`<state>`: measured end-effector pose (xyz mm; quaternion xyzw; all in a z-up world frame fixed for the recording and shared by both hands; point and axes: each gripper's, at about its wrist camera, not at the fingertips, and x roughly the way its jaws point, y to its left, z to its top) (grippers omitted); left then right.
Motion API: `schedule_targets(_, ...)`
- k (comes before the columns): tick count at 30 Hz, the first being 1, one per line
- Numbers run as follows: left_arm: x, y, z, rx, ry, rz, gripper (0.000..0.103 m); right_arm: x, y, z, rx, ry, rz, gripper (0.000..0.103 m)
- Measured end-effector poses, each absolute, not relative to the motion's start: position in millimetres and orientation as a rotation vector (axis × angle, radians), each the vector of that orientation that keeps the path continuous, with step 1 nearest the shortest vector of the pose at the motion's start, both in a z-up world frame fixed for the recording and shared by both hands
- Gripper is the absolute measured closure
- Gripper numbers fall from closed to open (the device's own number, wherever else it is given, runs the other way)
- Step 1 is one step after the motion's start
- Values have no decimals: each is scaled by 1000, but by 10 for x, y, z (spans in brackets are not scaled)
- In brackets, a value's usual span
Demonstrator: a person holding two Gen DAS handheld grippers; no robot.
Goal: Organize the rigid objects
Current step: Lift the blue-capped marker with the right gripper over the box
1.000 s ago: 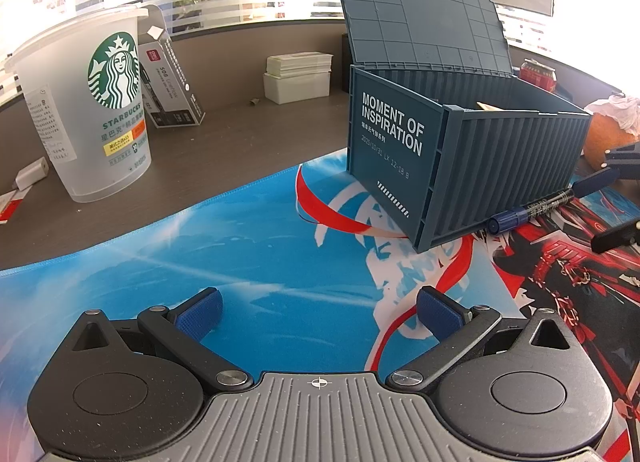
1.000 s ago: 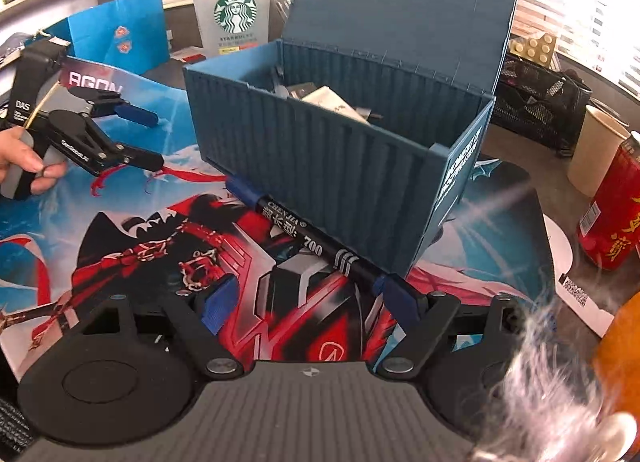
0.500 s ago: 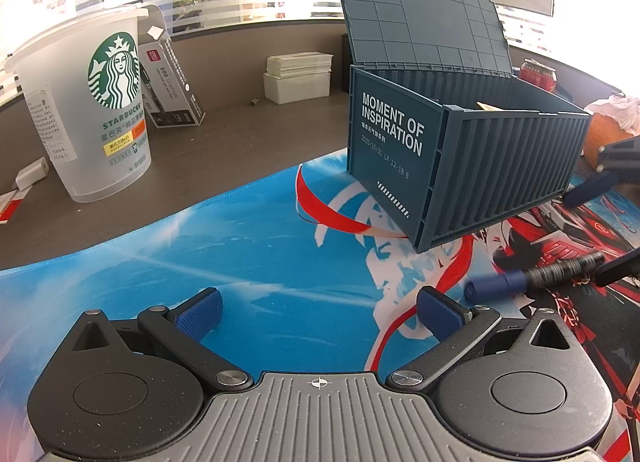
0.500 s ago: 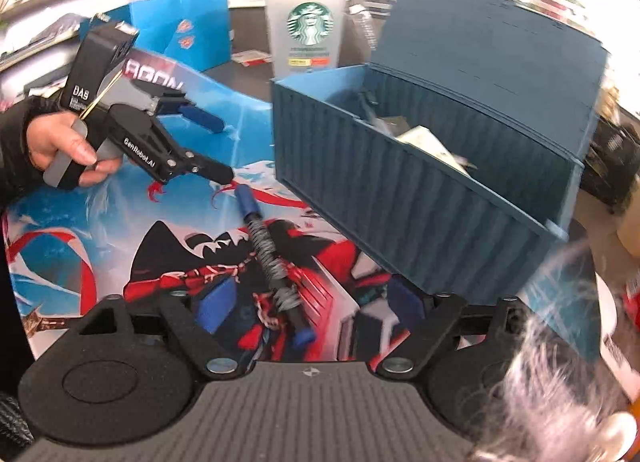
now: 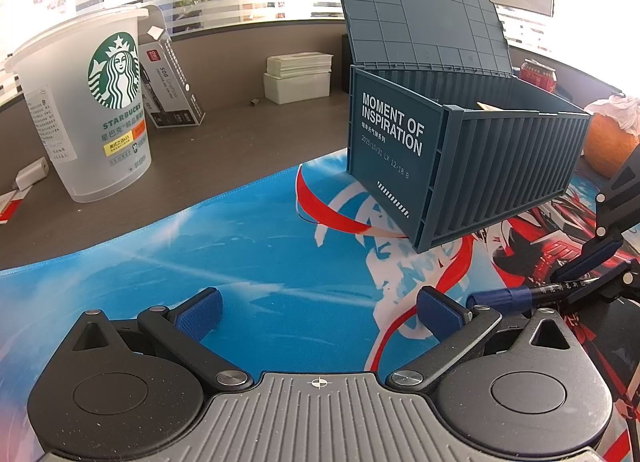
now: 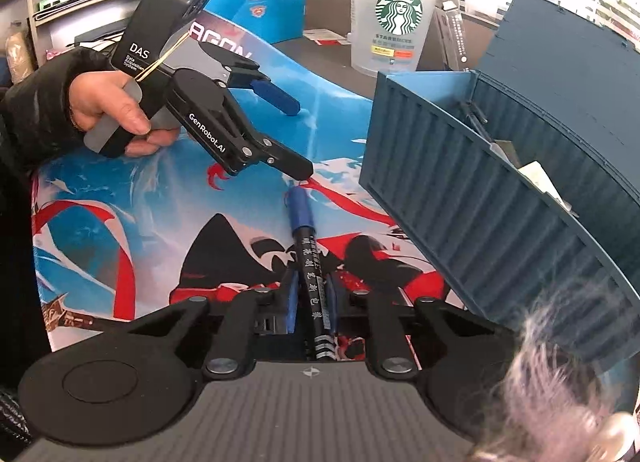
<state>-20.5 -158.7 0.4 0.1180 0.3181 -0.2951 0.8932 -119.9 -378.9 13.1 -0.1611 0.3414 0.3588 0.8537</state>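
The right gripper (image 6: 311, 298) pinches the marker (image 6: 308, 258) mid-barrel beside the container box (image 6: 480, 213); light, stiff and smooth, it may swivel. The left gripper (image 5: 318, 308) hovers with fingers wide.

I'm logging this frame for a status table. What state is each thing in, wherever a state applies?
Container box: lid up, items inside.
Marker: capped, gripped between the right fingers.
Right gripper: shut on the marker.
Left gripper: open, holding nothing.
Starbucks cup: upright, no lid on it.
Red can: upright behind the box.
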Motion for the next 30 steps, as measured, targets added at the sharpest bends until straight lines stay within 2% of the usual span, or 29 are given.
schedule_targets(9,-205,-1585,3,245,660,-612,0,-1249,-3741,253,-427,720,749,91)
schedule_targets(30,-208,-1584,1,245,659,-612,0,-1126,-3598,1297,-757,695,740,91)
